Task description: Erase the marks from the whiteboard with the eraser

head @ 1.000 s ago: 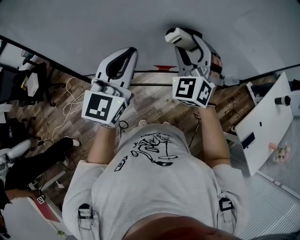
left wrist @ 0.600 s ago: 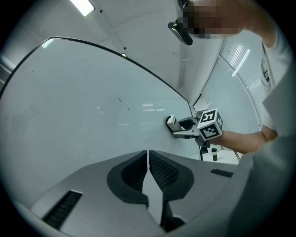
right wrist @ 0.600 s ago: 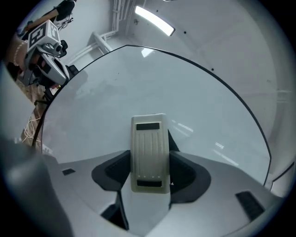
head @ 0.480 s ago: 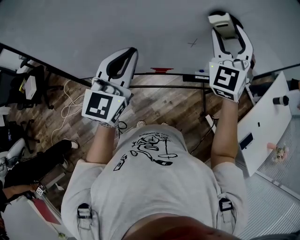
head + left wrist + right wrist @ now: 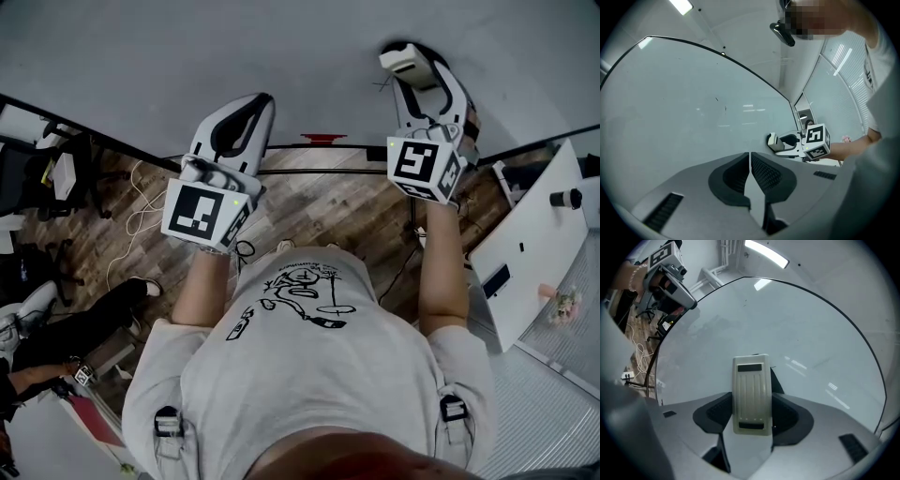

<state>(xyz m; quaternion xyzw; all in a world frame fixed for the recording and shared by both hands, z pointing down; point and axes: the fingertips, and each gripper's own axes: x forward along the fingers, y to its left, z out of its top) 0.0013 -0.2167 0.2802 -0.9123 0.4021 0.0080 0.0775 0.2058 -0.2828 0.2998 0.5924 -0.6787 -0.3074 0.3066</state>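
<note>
The whiteboard (image 5: 281, 56) fills the top of the head view. A faint dark mark (image 5: 382, 85) sits on it just left of my right gripper (image 5: 412, 58). That gripper is shut on a pale, ribbed eraser (image 5: 401, 58), which lies against the board. The right gripper view shows the eraser (image 5: 751, 394) clamped between both jaws. My left gripper (image 5: 253, 103) is shut on nothing and held near the board's lower edge. Two small dark marks (image 5: 721, 104) show in the left gripper view, up and left of the eraser (image 5: 772, 139).
A red object (image 5: 323, 138) lies on the board's tray rail (image 5: 309, 171). Below are a wood floor with white cables (image 5: 141, 192), an office chair (image 5: 56, 159) at left, a seated person's leg (image 5: 84, 323), and a white table (image 5: 525, 248) at right.
My right gripper swept the eraser to the right along the board, then came part of the way back left. The left gripper has stayed where it was.
</note>
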